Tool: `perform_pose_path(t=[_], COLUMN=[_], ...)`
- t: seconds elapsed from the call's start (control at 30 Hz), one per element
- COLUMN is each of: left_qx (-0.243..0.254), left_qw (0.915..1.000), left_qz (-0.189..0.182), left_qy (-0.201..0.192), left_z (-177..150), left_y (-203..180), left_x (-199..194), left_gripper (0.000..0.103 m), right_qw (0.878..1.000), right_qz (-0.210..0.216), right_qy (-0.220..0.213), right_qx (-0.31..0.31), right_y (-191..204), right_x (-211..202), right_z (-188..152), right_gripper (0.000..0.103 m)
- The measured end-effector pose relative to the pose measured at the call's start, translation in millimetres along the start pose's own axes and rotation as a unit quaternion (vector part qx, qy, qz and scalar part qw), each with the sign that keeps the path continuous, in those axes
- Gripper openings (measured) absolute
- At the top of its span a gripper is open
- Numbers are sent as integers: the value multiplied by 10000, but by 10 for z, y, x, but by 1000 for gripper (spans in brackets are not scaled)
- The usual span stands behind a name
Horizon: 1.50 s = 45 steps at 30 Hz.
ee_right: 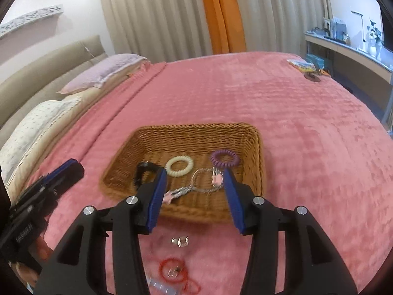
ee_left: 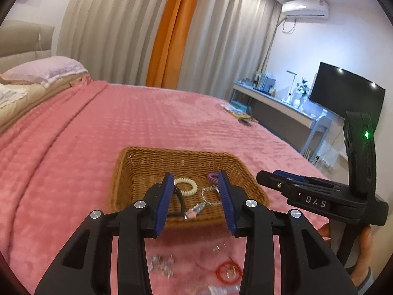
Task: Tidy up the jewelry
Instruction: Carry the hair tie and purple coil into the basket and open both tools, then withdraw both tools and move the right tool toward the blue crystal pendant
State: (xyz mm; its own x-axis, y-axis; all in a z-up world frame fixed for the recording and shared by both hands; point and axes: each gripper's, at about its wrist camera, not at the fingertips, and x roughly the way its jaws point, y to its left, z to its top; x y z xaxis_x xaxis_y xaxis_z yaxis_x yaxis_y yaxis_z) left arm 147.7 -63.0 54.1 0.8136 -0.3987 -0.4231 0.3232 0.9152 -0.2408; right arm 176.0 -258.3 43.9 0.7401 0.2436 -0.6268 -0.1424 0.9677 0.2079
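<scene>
Beyond basket (ee_right: 147, 137) far rim: bare pink bedspread (ee_right: 245, 91), unobstructed

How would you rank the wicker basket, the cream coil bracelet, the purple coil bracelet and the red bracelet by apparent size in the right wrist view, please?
1. wicker basket, clearly largest.
2. cream coil bracelet and purple coil bracelet: look alike, unranked.
The red bracelet is nearer the camera and blurred, so its place is unsure.

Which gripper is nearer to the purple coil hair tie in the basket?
Right. The right gripper has its right finger tip just below the purple coil hair tie in the basket. The left gripper hangs over the blanket, left of the basket.
</scene>
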Motion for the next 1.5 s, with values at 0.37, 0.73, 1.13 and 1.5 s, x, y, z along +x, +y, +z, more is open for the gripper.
perform_pose_path(t=[0.37, 0.73, 1.13, 1.5], left_qx=[110, -119, -193, -365], left_qw=[9997, 9964, 9924, 9891], left_qz=[219, 254, 173, -96], left_qy=[33, 805, 1204, 1427], left_z=[-550, -1142, -1329, -1393], left_y=[-33, 145, 179, 209], left_x=[-584, -245, -66, -3], left_gripper=[40, 40, 40, 40], right_qw=[9984, 9922, 9878, 9829], right_qz=[206, 234, 415, 344], right_qy=[80, 660, 879, 1111], right_qx=[-511, -1031, -1214, -1429], right_y=[273, 357, 429, 502], right_x=[-327, -53, 72, 63], right_z=[-818, -1473, -1543, -1637], right_gripper=[45, 45, 45, 14])
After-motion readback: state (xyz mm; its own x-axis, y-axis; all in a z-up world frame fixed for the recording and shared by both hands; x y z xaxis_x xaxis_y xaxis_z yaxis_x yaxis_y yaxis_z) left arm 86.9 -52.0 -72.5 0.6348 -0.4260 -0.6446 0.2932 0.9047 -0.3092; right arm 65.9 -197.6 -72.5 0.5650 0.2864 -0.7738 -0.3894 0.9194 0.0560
